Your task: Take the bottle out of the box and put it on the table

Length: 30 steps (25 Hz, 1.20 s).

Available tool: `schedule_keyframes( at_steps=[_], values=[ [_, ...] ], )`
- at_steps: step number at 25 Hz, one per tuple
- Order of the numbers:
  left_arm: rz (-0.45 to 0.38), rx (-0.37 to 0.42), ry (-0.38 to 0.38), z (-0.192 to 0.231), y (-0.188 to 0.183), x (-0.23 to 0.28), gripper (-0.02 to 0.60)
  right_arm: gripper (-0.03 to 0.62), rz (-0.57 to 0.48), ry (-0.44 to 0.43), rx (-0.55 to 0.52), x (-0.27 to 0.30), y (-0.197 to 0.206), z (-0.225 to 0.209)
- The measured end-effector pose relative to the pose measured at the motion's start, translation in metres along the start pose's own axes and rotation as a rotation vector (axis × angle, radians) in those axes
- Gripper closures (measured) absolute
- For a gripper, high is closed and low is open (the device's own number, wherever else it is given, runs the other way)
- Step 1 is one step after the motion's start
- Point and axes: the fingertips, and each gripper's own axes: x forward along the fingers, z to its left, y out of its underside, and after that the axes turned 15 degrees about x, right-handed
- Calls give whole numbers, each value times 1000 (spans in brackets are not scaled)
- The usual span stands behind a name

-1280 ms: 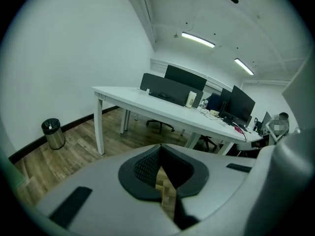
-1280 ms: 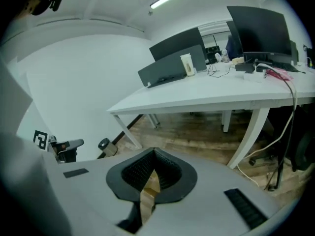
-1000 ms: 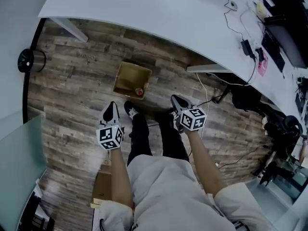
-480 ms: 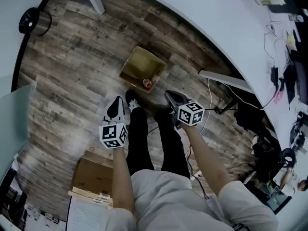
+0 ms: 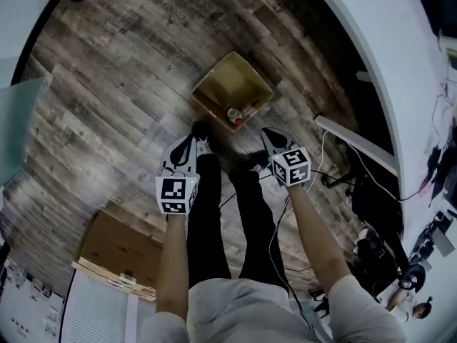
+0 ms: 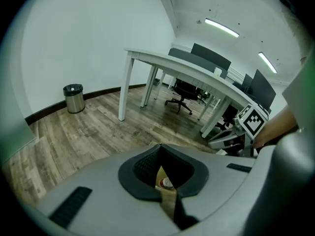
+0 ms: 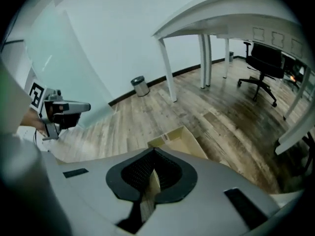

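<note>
Since the bottle sits in the near corner of the box on the floor, the head view shows the left gripper and right gripper aimed down, just short of it. Left gripper view: fingers together, empty; the bottle seems upright, cap up, long axis vertical. Right gripper view: fingers closed on nothing, facing the box.

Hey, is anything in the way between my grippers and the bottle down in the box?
Nothing visible does. The box is open-topped, and the bottle lies uncovered in its near corner. The left gripper and right gripper are both clear of the box, jaws shut.
</note>
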Motion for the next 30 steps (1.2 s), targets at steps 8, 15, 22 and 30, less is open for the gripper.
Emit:
schedule_keyframes(
  at_steps=[8, 15, 22, 30],
  values=[
    [39, -29, -4, -27, 80, 33, 569, 554, 173, 1, -237, 86, 66, -22],
    [4, -38, -34, -57, 124, 71, 569, 551, 237, -28, -357, 142, 103, -41],
    [-50, -91, -130, -71, 161, 90, 569, 455, 302, -68, -541, 178, 127, -60],
    [-40, -114, -178, -90, 206, 96, 569, 316, 410, -78, -785, 221, 161, -64]
  ],
)
